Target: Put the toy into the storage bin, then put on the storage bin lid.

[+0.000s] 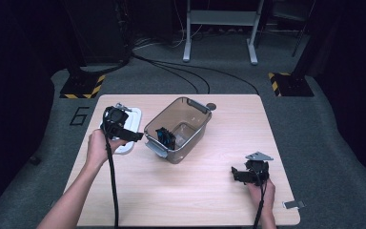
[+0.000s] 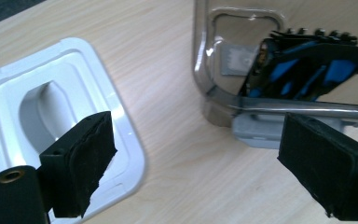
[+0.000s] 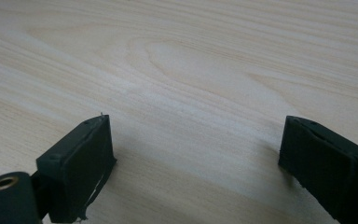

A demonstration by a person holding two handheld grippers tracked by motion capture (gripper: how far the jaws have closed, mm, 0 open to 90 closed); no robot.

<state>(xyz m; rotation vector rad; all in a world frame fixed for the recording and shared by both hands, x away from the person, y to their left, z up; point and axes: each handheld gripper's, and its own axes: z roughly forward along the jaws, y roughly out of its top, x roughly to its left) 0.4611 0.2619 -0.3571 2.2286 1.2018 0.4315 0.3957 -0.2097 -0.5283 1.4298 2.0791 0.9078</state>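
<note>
Both tongs stand wide open with nothing in them: our left gripper (image 1: 138, 136) hangs in the left middle of the high view, between the white lid (image 1: 128, 125) and the bin (image 1: 177, 129), and our right gripper (image 1: 240, 174) rests low at the lower right, over bare wood. We judge the loading done, since a black-and-blue item (image 1: 166, 137) already lies inside the clear bin at frame centre. What looks left is the closing: the lid lies flat on the table (image 1: 205, 195) just left of the bin, not yet on it. Around us, the light wooden top is otherwise nearly bare, standing on grey floor with cables, metal stand legs and yellow-black striped bases toward the dark top of the frame.
</note>
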